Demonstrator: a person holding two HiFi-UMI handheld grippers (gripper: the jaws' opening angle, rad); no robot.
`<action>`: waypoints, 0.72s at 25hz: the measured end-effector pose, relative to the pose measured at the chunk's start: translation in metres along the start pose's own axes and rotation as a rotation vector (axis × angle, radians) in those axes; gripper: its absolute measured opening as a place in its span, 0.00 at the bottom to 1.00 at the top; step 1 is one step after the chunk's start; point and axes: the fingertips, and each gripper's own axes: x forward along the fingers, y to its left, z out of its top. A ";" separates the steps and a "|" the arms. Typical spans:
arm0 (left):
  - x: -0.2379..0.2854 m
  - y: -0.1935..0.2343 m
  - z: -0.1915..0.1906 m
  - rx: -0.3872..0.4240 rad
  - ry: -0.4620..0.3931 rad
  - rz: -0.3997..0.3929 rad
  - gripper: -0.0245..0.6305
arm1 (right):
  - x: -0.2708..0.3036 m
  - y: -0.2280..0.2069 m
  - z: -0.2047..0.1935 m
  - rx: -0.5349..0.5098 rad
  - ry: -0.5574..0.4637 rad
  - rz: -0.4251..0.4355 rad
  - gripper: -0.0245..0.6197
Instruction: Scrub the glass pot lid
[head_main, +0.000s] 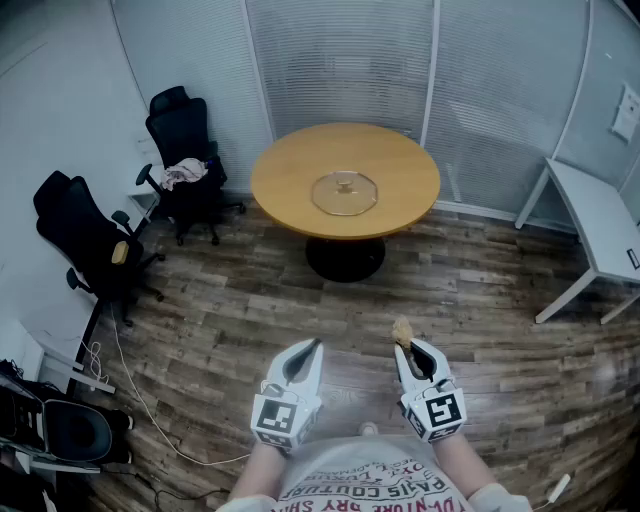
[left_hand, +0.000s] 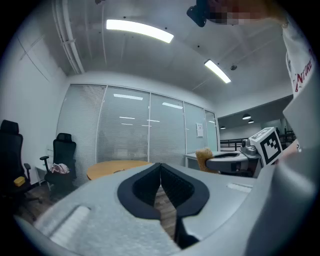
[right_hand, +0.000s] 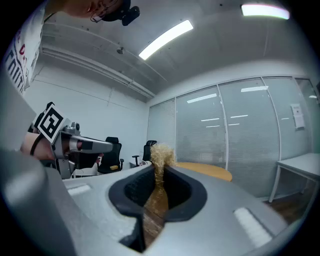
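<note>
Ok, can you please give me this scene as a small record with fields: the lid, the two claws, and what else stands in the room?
lid: glass lid, lying flat on the round table, knob up
left claw: shut, nothing between
right claw: shut on a tan scrubber
claws to lid: both held well short of the table, over the wooden floor; no contact
scrubbing: not begun
other: black office chairs at left; white desk at right
</note>
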 end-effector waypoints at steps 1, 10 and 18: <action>0.000 0.001 0.001 -0.002 -0.001 0.000 0.05 | 0.001 0.000 0.001 0.000 -0.001 0.001 0.12; 0.012 0.002 0.001 -0.014 0.000 0.008 0.05 | 0.010 -0.008 -0.001 -0.026 0.015 0.008 0.12; 0.043 -0.009 -0.008 -0.027 0.020 0.013 0.05 | 0.015 -0.044 -0.020 -0.026 0.049 -0.015 0.12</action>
